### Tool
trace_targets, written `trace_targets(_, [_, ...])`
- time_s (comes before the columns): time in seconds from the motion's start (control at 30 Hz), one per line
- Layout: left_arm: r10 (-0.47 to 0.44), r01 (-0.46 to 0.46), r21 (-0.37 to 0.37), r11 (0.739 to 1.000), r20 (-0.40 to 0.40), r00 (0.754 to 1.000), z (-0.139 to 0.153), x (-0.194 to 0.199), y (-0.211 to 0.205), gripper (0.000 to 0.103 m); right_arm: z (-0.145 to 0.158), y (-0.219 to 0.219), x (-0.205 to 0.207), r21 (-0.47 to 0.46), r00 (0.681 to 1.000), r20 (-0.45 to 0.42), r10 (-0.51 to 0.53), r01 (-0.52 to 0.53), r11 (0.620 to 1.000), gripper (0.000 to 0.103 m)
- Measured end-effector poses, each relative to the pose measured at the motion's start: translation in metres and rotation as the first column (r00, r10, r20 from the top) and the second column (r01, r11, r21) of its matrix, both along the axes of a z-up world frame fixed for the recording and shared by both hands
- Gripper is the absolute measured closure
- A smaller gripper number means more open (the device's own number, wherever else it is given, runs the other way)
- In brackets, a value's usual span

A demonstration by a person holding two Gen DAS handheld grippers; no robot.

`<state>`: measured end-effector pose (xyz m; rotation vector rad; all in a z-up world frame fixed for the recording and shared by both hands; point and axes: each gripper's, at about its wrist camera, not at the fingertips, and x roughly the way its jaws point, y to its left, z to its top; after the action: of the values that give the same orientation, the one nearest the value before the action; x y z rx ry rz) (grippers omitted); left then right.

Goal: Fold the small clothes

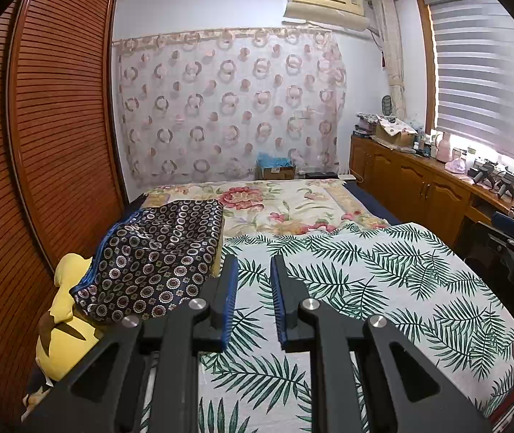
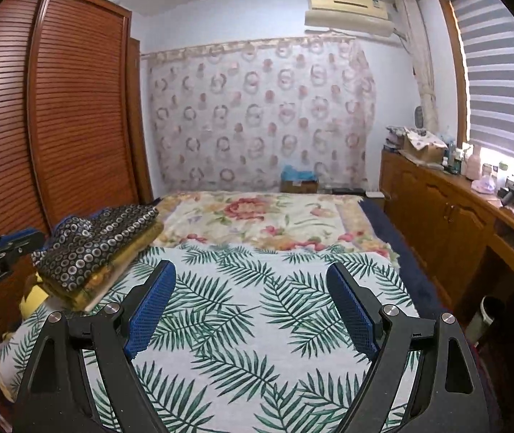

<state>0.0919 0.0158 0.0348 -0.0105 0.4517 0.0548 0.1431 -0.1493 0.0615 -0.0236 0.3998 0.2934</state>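
Right now we hold both grippers above the palm-leaf sheet (image 2: 257, 306). Our left gripper (image 1: 254, 270) has its jaws narrowly apart with nothing between them; our right gripper (image 2: 251, 281) stands wide open and empty. Folded dark patterned clothes (image 1: 156, 256) sit stacked at the bed's left edge, partly over a yellow plush toy (image 1: 65, 324).

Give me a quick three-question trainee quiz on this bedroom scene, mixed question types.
1. True or false: the right gripper holds a garment.
2. Which gripper has the narrower gap: A left gripper, B right gripper?
3. Fill in: the dark circle-patterned cloth lies on the bed's ____ side, near the wardrobe.

Key: 1 false, it is open and empty over the palm-leaf sheet; 2 A; 3 left.
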Motion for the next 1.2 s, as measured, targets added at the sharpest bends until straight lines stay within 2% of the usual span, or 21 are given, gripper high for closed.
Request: trace_targets(1.2, [0.023, -0.023, 0.020, 1.000, 0.011, 1.000, 0.0004, -0.0026, -0.0028, 0.086, -0.0010, 0.0018, 0.0000, 0.001, 1.000, 0.001, 0.000, 0.000, 1.000, 0.015])
